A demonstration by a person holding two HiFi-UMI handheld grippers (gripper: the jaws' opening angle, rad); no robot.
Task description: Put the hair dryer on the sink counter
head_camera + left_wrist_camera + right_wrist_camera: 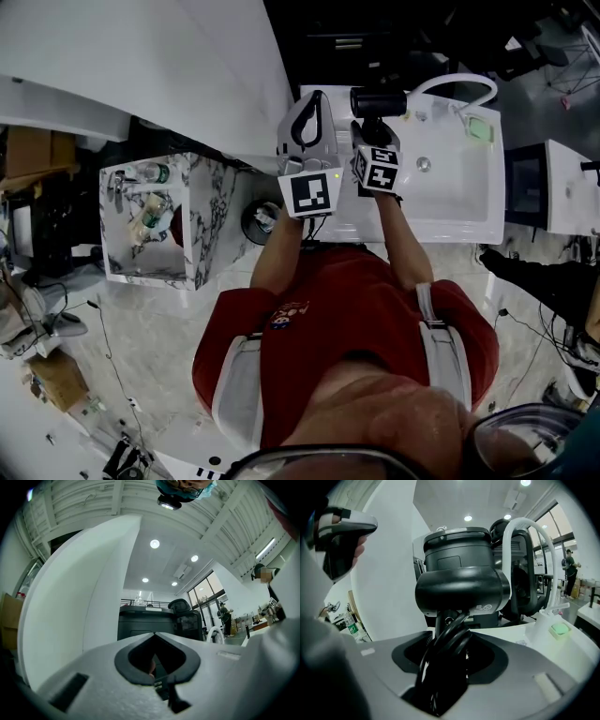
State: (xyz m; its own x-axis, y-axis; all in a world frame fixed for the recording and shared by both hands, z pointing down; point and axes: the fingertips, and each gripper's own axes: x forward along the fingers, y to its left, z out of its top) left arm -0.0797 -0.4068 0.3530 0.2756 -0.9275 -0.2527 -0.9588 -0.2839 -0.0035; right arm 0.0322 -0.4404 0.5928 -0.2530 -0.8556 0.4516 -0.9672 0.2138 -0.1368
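Note:
The black hair dryer is held upright over the back left part of the white sink counter. My right gripper is shut on its handle, and the black cord is bundled against the handle between the jaws. My left gripper is raised just left of the dryer, over the counter's left edge. Its jaws are shut, with their tips meeting and nothing between them.
A curved white faucet and a green-topped item stand at the back of the sink. A marble-patterned unit holding bottles stands to the left, beside a white wall panel. Cables lie on the floor.

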